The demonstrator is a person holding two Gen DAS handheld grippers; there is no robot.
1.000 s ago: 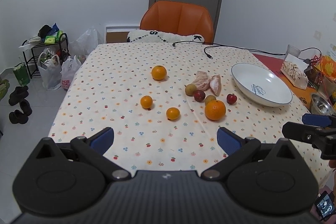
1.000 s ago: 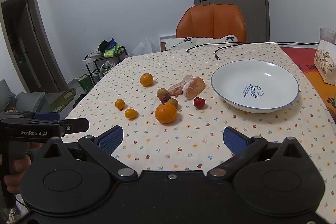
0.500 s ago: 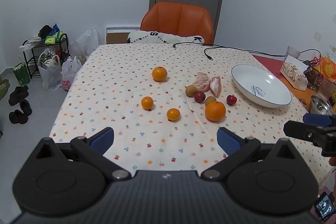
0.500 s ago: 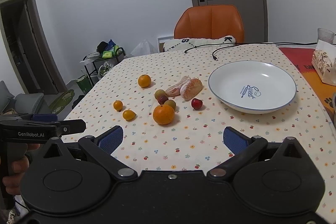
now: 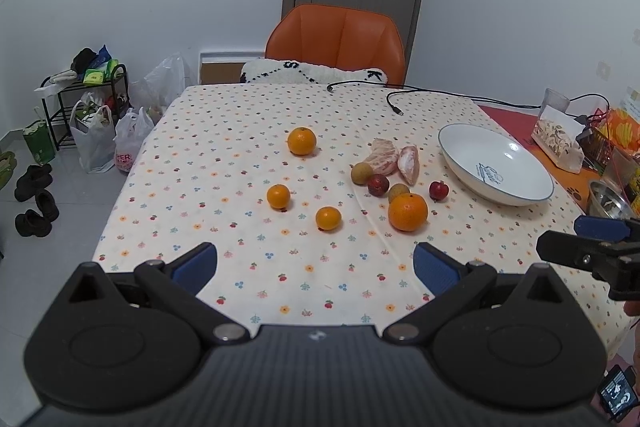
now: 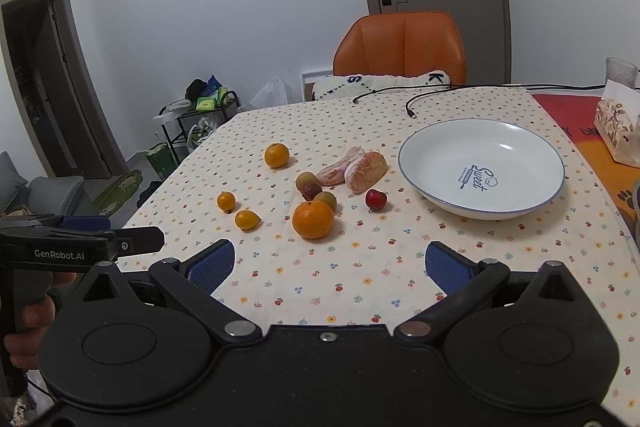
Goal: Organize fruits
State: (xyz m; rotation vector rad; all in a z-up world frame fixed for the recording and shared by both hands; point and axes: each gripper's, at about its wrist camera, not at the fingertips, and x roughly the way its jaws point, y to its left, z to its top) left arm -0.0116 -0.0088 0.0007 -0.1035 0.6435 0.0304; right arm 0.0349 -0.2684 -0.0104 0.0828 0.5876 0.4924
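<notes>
Little changed over last second: both views shifted slightly. Left gripper [image 5: 315,263] and right gripper [image 6: 330,263] held spread, empty. Fruits, big orange [image 6: 313,219] nearest, ahead; plate [image 6: 480,205] empty, right-ahead. Nothing organized yet.

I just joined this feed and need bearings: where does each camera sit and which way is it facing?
Left wrist: on the left gripper, at the near table edge facing the orange chair; right gripper at right.
Right wrist: on the right gripper, facing the same way; left gripper and hand at left.
Shared: large orange, white bowl.
</notes>
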